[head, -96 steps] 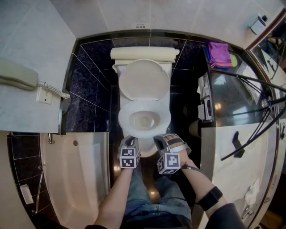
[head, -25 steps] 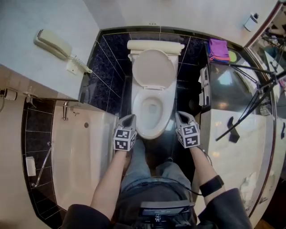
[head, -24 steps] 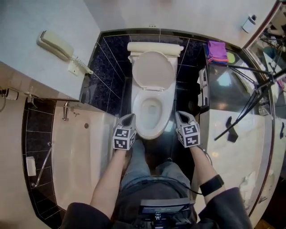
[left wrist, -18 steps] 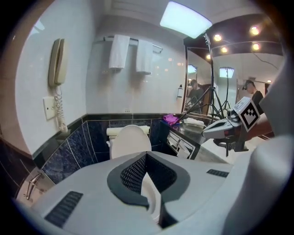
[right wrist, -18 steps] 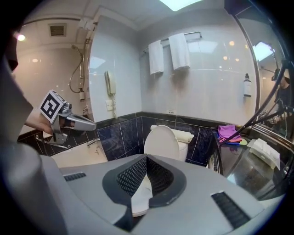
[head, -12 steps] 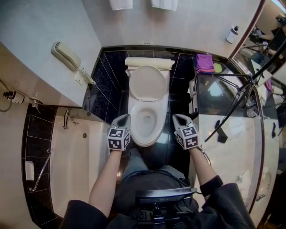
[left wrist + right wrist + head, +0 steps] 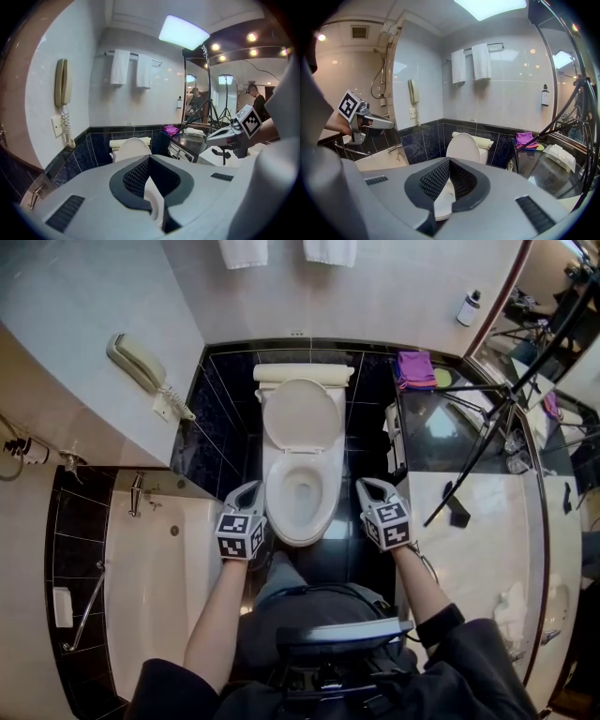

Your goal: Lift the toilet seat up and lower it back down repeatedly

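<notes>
- Op: Where does the seat lie from my grippers?
- Obs: My left gripper [image 7: 246, 491] is pressed together and empty, beside the bowl [image 7: 275, 507]. The toilet seat [image 7: 302, 415] stands raised against the tank, ahead between both, long axis running away. My right gripper [image 7: 367, 486] is likewise closed and empty; neither looks nearer

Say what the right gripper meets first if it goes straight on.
Probably the toilet's raised lid, just beyond the tips of the right gripper, which is shut. Depth is unclear; the bowl rim could come first.
</notes>
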`<state>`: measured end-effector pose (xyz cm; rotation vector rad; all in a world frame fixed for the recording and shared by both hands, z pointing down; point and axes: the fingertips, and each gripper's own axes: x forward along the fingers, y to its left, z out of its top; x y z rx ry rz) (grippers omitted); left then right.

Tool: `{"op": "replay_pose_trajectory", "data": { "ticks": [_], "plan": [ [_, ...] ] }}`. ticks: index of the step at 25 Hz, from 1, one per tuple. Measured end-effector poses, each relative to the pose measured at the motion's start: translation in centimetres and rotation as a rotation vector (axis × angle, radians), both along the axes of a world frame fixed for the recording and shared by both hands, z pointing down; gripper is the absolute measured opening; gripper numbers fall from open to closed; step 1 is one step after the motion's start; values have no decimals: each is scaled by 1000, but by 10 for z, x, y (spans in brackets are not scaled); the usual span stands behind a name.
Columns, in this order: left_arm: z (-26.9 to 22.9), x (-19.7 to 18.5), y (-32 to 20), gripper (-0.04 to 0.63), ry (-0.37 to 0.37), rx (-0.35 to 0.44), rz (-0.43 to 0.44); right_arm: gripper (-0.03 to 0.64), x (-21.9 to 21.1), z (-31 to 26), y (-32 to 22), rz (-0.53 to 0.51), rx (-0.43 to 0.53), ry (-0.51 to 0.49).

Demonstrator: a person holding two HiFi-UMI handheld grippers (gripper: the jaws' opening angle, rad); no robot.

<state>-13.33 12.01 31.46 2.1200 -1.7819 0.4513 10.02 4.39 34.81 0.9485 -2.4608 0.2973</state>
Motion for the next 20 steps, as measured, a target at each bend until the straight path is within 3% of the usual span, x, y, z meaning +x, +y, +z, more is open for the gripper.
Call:
{"op": "replay_pose_trajectory", "data": {
  "ticks": [14,20],
  "plan": [
    [5,-8,18,-3,-6,28,-24,20,-6,11,19,0,-21,15],
    [9,-17,14,-3,-20,36,-32,23,-9,17,10,48,-25,16]
  ]
}}
